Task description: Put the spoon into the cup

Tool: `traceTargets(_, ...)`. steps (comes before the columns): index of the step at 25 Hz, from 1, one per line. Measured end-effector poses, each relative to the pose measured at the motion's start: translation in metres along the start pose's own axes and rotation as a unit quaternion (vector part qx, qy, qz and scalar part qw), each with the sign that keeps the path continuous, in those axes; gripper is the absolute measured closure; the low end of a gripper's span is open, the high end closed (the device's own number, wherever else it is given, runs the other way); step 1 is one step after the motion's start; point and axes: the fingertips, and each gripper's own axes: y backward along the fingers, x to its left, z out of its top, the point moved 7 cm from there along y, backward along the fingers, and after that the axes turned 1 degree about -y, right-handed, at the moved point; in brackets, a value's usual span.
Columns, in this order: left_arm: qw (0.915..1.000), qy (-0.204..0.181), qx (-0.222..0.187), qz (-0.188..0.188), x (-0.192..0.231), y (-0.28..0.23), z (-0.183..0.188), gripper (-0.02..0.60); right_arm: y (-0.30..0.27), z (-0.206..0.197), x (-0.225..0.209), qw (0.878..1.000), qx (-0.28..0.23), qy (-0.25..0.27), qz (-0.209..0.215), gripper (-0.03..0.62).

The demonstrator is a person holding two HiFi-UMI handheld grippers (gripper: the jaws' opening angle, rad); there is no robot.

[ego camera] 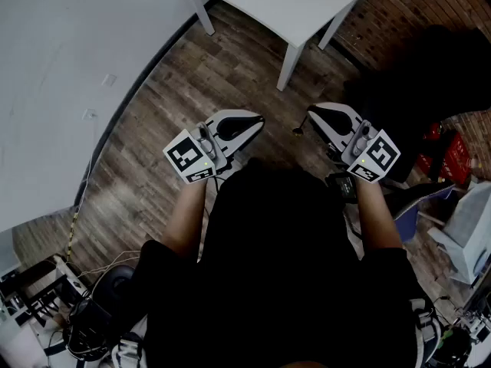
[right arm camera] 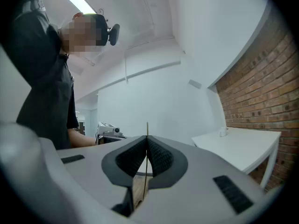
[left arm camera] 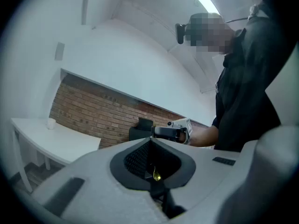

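Note:
A person holds both grippers level in front of the body, above a wooden floor. My right gripper [ego camera: 311, 114] [right arm camera: 147, 140] is shut on a thin gold spoon [right arm camera: 147, 128], which stands on edge between the pads. Its end pokes out past the jaw tips, and a small dark bit [ego camera: 298, 131] shows there from above. My left gripper [ego camera: 257, 121] [left arm camera: 152, 142] has its jaws together. A small yellowish glint shows low between them; I cannot tell what it is. A small white cup [left arm camera: 50, 123] [right arm camera: 223, 131] stands on the white table [ego camera: 295, 10] [right arm camera: 243, 148] ahead by the brick wall.
The brick wall [right arm camera: 266, 92] runs behind the table. A white wall [ego camera: 54, 67] is on the left. Cables and gear [ego camera: 46, 297] lie on the floor at the lower left. A dark chair and red items [ego camera: 449, 156] stand at the right. The right gripper [left arm camera: 177, 130] shows in the left gripper view.

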Motion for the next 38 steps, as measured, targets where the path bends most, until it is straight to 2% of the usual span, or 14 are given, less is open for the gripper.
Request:
traceTargets(4, 0.9998, -0.019, 0.010, -0.003, 0.007, 0.005, 0.005, 0.565, -0.010, -0.004, 0.003, 1.000, 0.006, 0.010, 0.004, 0.585)
traceTargets(14, 0.9999, 0.008, 0.003, -0.011, 0.029, 0.036, 0.001, 0.565, -0.035, -0.008, 0.008, 0.999, 0.009, 0.009, -0.037, 0.583)
traceTargets(24, 0.9994, 0.033, -0.011, 0.003, 0.040, 0.061, -0.008, 0.565, -0.051, -0.009, 0.011, 0.999, 0.011, -0.006, -0.037, 0.583)
traceTargets(34, 0.9975, 0.043, -0.003, 0.055, 0.073, 0.076, -0.018, 0.565, -0.093, -0.020, -0.041, 1.000, -0.007, -0.017, 0.001, 0.583)
traceTargets(38, 0.9960, 0.057, 0.004, 0.069, 0.109, 0.074, -0.016, 0.565, -0.118, -0.013, -0.080, 1.000, -0.011, -0.019, 0.003, 0.583)
